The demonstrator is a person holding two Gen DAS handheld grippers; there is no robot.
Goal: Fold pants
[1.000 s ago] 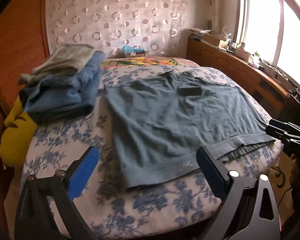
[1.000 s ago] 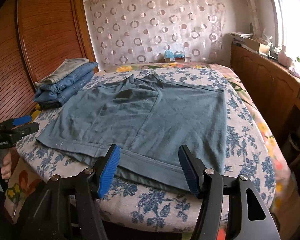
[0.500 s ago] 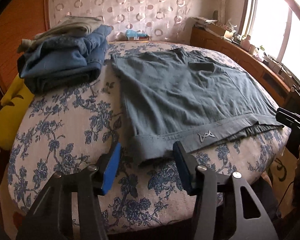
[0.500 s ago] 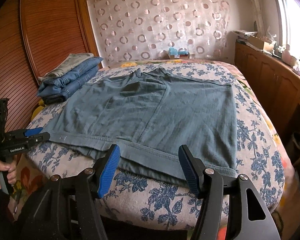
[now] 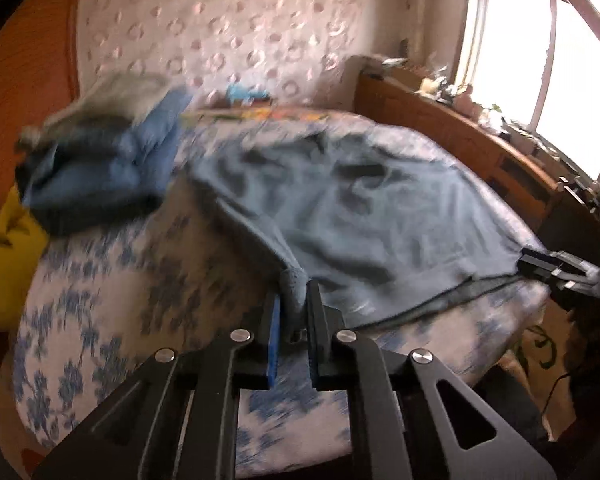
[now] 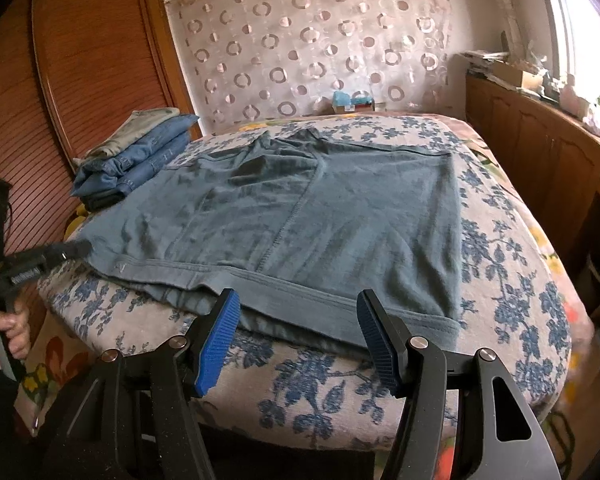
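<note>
The left tongs [image 5: 294,304] are clamped on the near left corner of the pants [image 5: 372,216], a small bunch of blue-grey cloth pinched between the pads. The right tongs [image 6: 298,326] stand apart over the near hem, nothing between them, the cloth just beyond their tips. The pants lie spread flat across the flowered bed [image 6: 512,288], near edge along the mattress edge. A stack of folded jeans [image 6: 140,160] sits at the far left, close to the pants' far left edge.

The step in hand looks like taking both near corners for the first fold. To do it well, the right tongs should bite the right corner through both layers, then both lift together and evenly, so the hem stays straight and the cloth clears the stack.
</note>
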